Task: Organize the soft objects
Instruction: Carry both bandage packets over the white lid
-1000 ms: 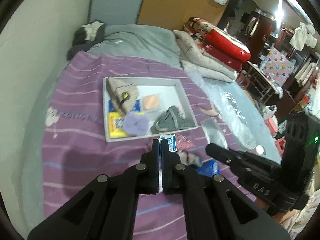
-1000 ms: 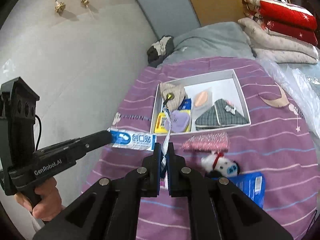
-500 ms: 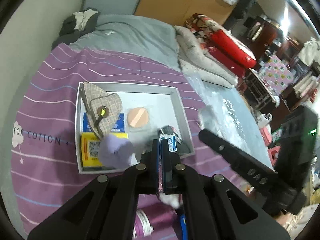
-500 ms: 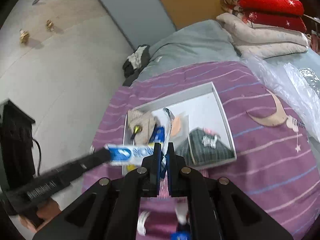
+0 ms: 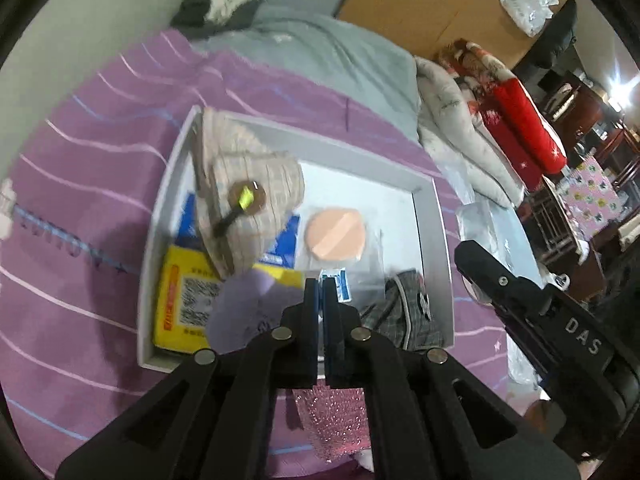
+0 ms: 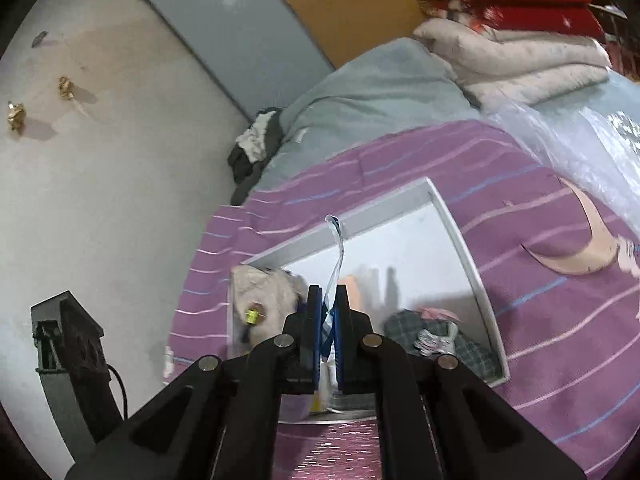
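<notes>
Toothpaste tube point(image 6: 335, 256), thin, white and blue, is clamped at both ends: the left hand-held gripper point(image 5: 319, 292) has its jaws together on one end, the right hand-held gripper point(image 6: 327, 308) has its jaws together on the other. The tube now hangs over the open grey tray point(image 5: 434, 216) on the purple striped bed cover point(image 5: 80, 200). A second ago both grippers held it short of the tray, above the cover; since then they have carried it forward and lower, so the tray fills both views. Inside the tray lie a beige checked hat point(image 5: 248, 200), a peach round pad point(image 5: 335, 234), a lilac soft piece point(image 5: 244, 308), a yellow packet point(image 5: 180, 304) and a dark plaid hat point(image 5: 404, 316). By the look of it, the tube is about ready to be let go into the tray's free middle.
</notes>
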Motion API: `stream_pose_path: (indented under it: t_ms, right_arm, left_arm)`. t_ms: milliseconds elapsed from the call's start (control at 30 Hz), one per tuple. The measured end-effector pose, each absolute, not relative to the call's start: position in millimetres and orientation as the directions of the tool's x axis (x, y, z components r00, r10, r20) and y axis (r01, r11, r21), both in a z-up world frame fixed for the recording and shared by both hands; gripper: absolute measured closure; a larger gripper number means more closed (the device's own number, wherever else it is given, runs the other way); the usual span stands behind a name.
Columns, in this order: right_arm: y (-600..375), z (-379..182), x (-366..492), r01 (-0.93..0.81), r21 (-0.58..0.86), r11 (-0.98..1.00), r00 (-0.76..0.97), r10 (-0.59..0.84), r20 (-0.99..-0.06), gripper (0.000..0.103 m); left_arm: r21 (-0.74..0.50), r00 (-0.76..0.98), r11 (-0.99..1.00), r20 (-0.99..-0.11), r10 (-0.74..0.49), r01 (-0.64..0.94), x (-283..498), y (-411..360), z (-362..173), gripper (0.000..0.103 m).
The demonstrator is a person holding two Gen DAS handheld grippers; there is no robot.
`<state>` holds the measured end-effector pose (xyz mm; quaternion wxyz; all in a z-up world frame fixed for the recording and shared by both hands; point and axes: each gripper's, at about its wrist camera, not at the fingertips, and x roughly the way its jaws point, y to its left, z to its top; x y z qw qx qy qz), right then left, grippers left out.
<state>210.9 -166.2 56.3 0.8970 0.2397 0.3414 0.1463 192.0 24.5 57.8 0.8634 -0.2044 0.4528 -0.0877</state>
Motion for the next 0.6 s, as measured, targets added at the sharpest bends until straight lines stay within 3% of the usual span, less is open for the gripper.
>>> stream_pose_path:
  t_ms: [167,300,500,600]
  right_arm:
    - [-175,38,219,-0.065,0.544,0.837,0.711,0.422,-0.563,0.099]
    - [-170,31,218,-0.079,0.538,0.839,0.691,0.435,-0.577,0.099]
    - [-163,29,214,-0.124,0.602,0.789,0.659,0.519,-0.544,0.099]
    - [-162,29,213,-0.139,0.635,0.760,0.642,0.557,-0.527,0.099]
  left_arm:
    - [-0.324,0.499,0.944,-0.829,-0.254,-0.058,191,7,41,0.100]
    - [-0.299,0.471,0.954,-0.845,-0.253,-0.023,187,-6,37,0.100]
    - [-0.400,0.442,0.916,-0.830,-0.340,-0.047,187,7,33,0.099]
    - [-0.470,0.429,0.881,-0.806,-0.408,-0.047,180,18,37,0.088]
